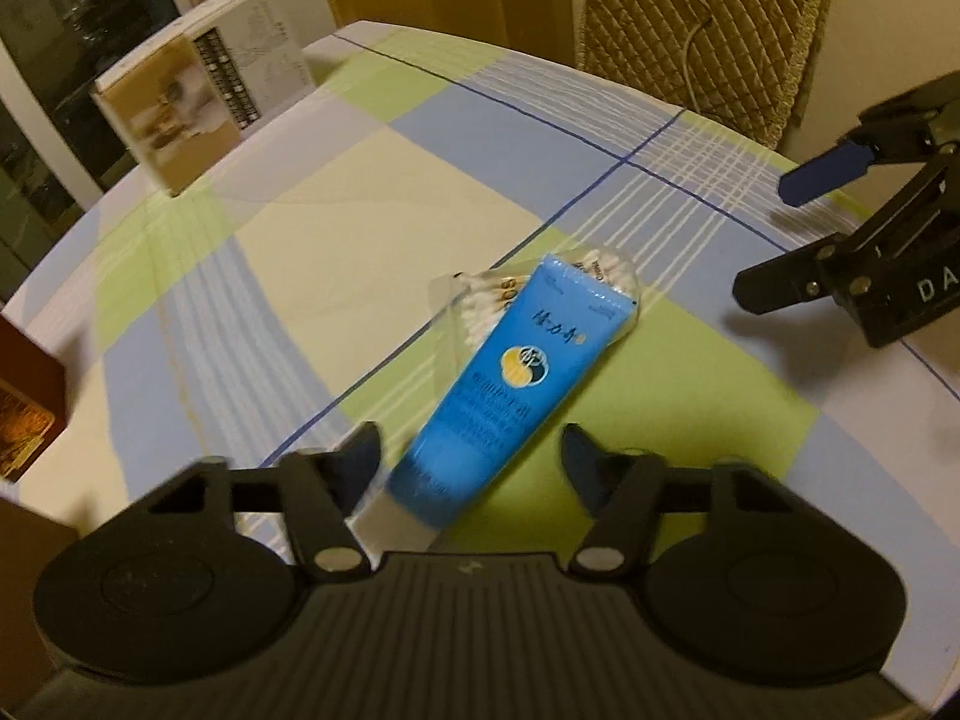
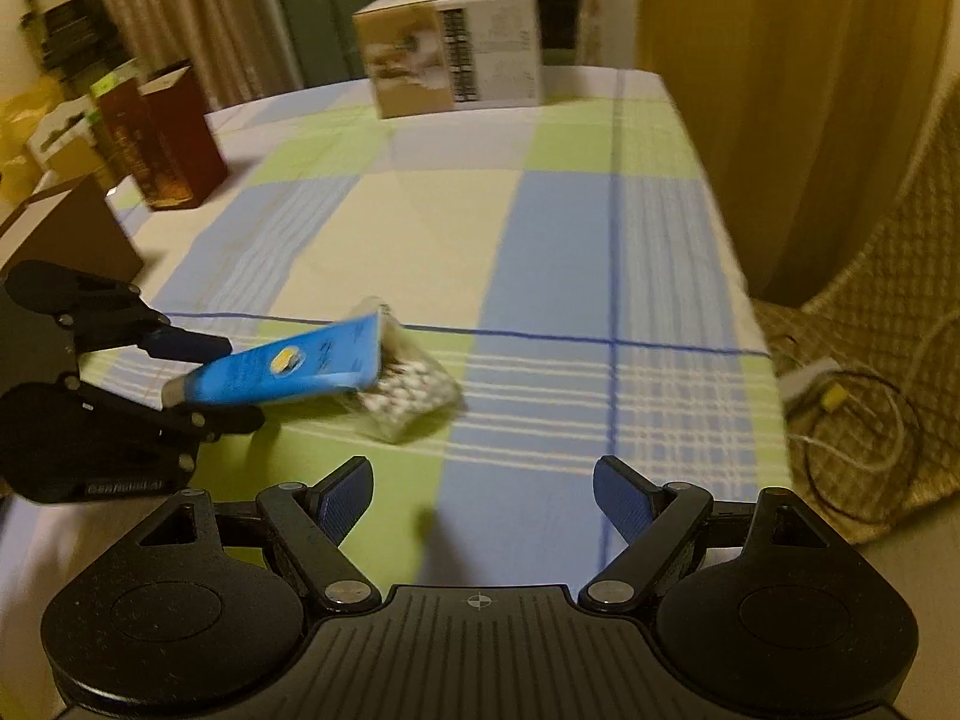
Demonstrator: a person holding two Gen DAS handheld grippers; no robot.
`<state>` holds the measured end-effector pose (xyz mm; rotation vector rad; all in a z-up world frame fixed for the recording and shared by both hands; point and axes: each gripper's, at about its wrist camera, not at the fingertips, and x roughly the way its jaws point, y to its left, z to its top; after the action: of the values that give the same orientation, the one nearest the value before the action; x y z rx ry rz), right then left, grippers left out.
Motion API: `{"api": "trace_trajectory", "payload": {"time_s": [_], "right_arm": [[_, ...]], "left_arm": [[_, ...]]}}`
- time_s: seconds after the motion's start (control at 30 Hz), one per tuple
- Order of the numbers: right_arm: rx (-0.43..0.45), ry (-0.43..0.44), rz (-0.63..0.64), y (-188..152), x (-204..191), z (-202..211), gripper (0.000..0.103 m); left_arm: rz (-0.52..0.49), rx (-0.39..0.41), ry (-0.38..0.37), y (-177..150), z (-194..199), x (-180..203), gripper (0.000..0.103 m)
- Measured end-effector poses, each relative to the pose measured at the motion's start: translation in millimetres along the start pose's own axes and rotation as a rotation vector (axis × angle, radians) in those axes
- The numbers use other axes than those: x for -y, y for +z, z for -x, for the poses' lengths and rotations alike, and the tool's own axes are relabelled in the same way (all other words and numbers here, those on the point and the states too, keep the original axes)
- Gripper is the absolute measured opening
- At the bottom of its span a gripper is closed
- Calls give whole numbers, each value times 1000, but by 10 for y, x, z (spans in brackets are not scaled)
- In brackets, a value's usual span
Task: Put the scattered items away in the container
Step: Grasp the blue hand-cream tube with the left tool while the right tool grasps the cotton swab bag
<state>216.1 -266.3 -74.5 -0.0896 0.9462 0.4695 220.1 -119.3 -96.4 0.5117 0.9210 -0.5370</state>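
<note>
Left tool (image 1: 471, 450) sat half-closed around the blue tube's (image 1: 504, 384) cap end, center frame, pads not touching yet imo. Right tool (image 2: 480, 498) spread, empty. Pickup step; next needs a firm squeeze.

Your blue tube (image 1: 501, 378) shows print too blurred to read and hides part of the cotton-swab pack (image 1: 480, 312). At nine o'clock, the red box (image 1: 27, 414) is cropped by the frame edge.

"DA" on right gripper (image 1: 762, 240)
</note>
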Motion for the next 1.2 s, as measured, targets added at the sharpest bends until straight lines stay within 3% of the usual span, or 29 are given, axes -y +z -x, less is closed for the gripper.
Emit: {"api": "trace_trajectory", "payload": {"time_s": [0.1,0.2,0.47,0.5,0.53,0.73,0.77,0.8,0.87,1.0,1.2], "right_arm": [[5,43,71,42,-108,-89,86],[18,75,160,112,-264,-225,86],[-25,46,291,277,-511,-722,85],[-28,50,287,280,-508,-749,82],[-43,58,285,279,-510,-783,58],[-56,49,245,237,-515,-732,57],[-57,43,253,219,-536,-717,50],[-61,44,259,208,-556,-697,45],[-80,61,245,175,-587,-648,37],[-95,74,204,6,-656,-510,34],[-133,103,77,-357,-795,-189,29]], "left_arm": [[20,1,24,-35,0,-60,37],[126,-50,56,-137,20,-226,28],[375,-159,117,-473,193,-568,26],[393,-162,116,-501,211,-585,26],[410,-167,117,-528,228,-598,27],[542,-174,47,-619,269,-723,29],[560,-172,36,-608,261,-750,31],[568,-167,26,-590,246,-774,37],[573,-171,10,-548,191,-816,37],[512,-171,25,-495,151,-781,29],[488,-164,16,-674,318,-563,28]]}}
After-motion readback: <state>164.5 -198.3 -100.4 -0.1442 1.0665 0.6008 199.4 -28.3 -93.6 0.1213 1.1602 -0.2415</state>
